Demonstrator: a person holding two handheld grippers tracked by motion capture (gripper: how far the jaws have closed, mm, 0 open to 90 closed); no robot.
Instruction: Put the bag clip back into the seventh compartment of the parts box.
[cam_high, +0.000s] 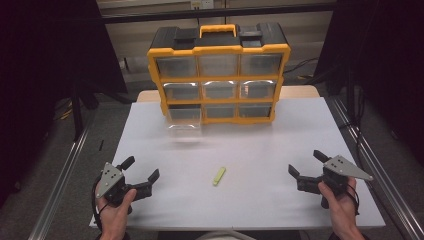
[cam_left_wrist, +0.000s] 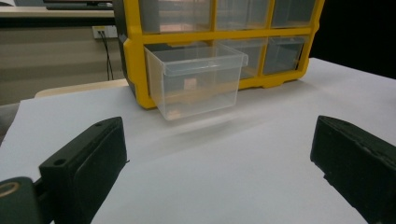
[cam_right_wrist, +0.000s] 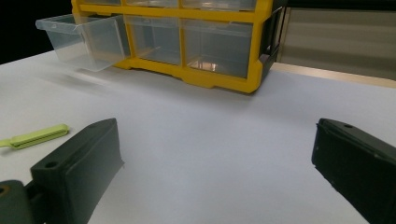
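Note:
A yellow and black organizer (cam_high: 218, 75) with clear drawers stands at the back of the white table (cam_high: 280, 150). Its bottom left drawer (cam_high: 184, 122) (cam_left_wrist: 196, 79) (cam_right_wrist: 81, 39) is pulled out over the table. A small lime-green clip (cam_high: 219, 176) (cam_right_wrist: 35, 136) lies flat near the front middle. My left gripper (cam_high: 141, 169) (cam_left_wrist: 215, 172) rests open at the front left, nothing between its jaws. My right gripper (cam_high: 306, 163) (cam_right_wrist: 215, 172) is open at the front right, also holding nothing. The clip lies between the two grippers, apart from both.
Metal rails (cam_high: 62, 175) run along both sides of the table. A wooden surface (cam_high: 300, 91) shows behind the organizer. Dark curtains (cam_high: 45, 50) hang on the left and right.

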